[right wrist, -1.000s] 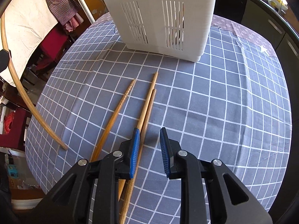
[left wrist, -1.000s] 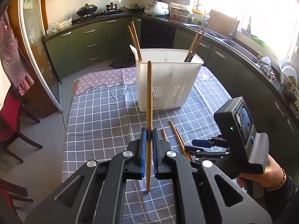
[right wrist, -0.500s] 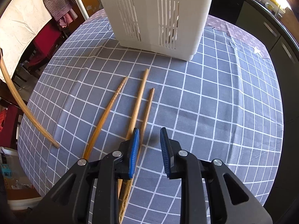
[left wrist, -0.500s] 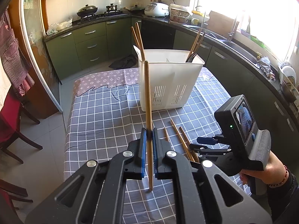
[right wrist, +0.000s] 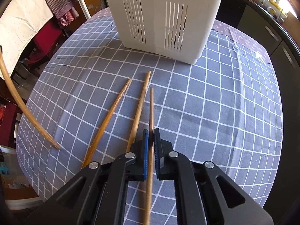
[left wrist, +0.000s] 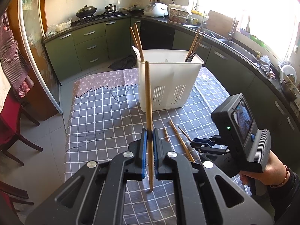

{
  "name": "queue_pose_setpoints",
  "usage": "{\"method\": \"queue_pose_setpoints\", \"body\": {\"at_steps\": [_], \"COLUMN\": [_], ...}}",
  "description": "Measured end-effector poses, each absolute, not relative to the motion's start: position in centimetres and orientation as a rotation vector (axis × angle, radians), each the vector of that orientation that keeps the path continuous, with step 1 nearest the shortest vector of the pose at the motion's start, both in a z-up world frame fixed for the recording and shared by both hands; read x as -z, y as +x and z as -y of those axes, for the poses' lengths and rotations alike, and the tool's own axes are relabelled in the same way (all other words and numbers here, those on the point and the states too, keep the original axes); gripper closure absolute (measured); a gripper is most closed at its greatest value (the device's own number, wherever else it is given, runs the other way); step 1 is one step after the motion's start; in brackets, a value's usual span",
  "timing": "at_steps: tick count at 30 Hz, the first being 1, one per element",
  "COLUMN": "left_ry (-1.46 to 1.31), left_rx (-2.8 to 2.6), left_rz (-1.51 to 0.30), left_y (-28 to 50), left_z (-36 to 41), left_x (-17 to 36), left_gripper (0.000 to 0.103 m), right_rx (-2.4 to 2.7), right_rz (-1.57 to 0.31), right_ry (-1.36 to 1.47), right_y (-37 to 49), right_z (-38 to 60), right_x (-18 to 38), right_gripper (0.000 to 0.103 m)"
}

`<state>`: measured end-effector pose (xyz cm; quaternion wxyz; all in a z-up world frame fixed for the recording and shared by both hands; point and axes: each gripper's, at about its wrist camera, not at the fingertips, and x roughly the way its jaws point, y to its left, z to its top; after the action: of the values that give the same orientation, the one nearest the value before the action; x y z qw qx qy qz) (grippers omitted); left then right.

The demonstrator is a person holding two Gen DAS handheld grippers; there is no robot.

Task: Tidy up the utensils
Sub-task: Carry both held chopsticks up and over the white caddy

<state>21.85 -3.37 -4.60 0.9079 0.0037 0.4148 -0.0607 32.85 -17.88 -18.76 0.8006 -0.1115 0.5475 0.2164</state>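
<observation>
My left gripper (left wrist: 148, 136) is shut on a wooden chopstick (left wrist: 148, 97) held upright above the table, in front of the white utensil caddy (left wrist: 168, 82). The caddy holds two chopsticks (left wrist: 137, 41) at its left and more utensils (left wrist: 194, 45) at its right. My right gripper (right wrist: 151, 138) is shut on a chopstick (right wrist: 151, 112) that lies along the checked tablecloth (right wrist: 215, 112). Two more chopsticks (right wrist: 112, 110) (right wrist: 139, 105) lie to its left. The left gripper's chopstick (right wrist: 24, 106) shows at the far left of the right wrist view.
The caddy (right wrist: 165, 18) stands at the far middle of the table. The right gripper body (left wrist: 238, 136) is at the table's right front in the left wrist view. Green kitchen cabinets (left wrist: 90, 46) and a counter surround the table. Red chairs (left wrist: 11, 127) stand at the left.
My right gripper has closed its jaws on the rightmost chopstick on the table. My left gripper has stayed shut on its chopstick and drifted slightly back from the caddy.
</observation>
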Motion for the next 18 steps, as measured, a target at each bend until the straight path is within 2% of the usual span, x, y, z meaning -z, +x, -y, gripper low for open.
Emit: {"method": "queue_pose_setpoints", "body": {"at_steps": [4,12,18], "left_ry": [0.011,0.023,0.033], "left_rx": [0.123,0.127,0.130], "left_rz": [-0.858,-0.855,-0.847], "left_y": [22.0,21.7,21.3], "left_z": [3.6,4.0,4.3], "left_x": [4.5,4.4,4.3], "left_gripper": [0.097,0.097,0.097], "right_rx": [-0.504,-0.533,-0.527], "right_rz": [-1.110,-0.868,-0.802], "right_ry": [-0.172,-0.083,-0.095], "right_y": [32.0,27.9,25.5], "right_z": [19.5,23.3,25.0], "right_x": [15.7,6.9,4.5], "right_gripper": [0.096,0.096,0.097]}}
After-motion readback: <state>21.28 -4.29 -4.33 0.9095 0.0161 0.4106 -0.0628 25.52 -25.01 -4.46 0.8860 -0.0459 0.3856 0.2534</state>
